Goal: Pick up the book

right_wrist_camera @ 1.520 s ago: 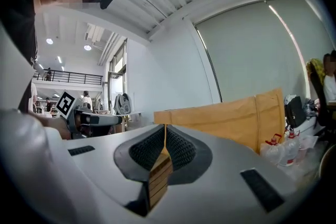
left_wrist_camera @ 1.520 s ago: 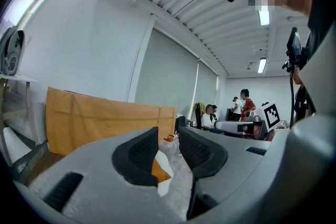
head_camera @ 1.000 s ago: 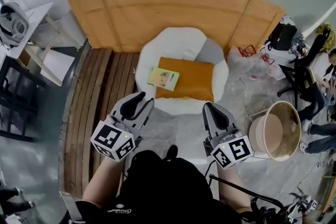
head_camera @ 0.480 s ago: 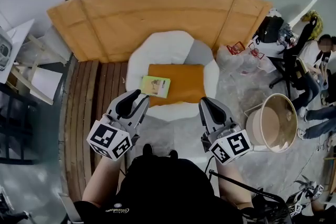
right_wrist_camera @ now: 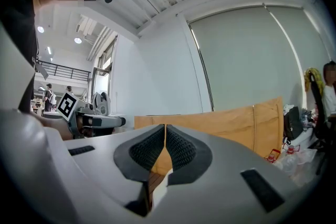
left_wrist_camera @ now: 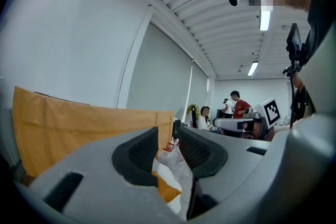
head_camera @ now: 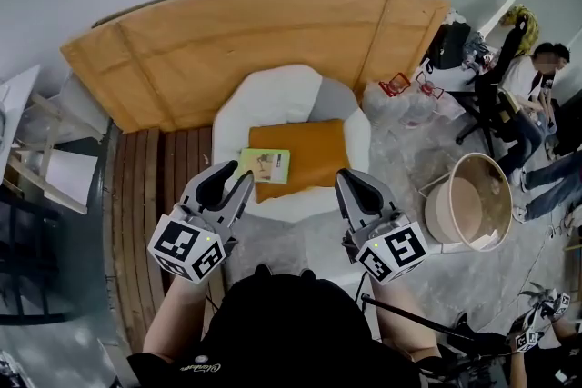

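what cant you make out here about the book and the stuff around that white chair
- book: in the head view the cover print is too small to read; in both gripper views it is out of sight behind the gripper bodies.
- bucket: in the head view the contents are too small and blurred to tell.
- white chair: in the head view its near edge is partly covered by the left gripper and the right gripper.

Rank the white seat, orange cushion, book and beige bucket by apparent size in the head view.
1. Largest: the white seat.
2-3. The beige bucket and the orange cushion look about alike, so I won't rank them.
4. Smallest: the book.
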### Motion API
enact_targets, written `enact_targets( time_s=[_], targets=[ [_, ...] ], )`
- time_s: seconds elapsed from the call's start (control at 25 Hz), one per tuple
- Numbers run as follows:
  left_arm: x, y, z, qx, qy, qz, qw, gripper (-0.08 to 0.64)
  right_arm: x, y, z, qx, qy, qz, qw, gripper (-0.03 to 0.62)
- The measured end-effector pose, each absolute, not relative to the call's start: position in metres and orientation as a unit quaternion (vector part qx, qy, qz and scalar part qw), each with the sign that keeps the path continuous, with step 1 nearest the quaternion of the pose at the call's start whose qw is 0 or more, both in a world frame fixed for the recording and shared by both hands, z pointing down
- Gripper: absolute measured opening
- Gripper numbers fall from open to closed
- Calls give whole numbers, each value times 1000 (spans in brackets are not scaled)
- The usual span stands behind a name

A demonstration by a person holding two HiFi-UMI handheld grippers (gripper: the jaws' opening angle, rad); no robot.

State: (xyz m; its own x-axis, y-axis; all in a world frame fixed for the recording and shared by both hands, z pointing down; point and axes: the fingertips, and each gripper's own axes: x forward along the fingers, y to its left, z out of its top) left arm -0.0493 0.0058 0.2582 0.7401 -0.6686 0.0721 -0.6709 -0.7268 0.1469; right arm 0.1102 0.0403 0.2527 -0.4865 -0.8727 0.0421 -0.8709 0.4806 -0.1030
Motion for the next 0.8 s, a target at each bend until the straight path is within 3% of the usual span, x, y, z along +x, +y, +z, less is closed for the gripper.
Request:
enact_targets(
  time_s=[0.52, 0.8],
  targets=[
    [-99, -36, 290, 932, -347, 25, 106, 129, 59, -1, 281, -522, 849, -73, -22, 11],
    [-86, -64, 306, 930, -345, 38, 121, 129, 65, -26, 298, -518, 850, -89, -32, 11]
  ],
)
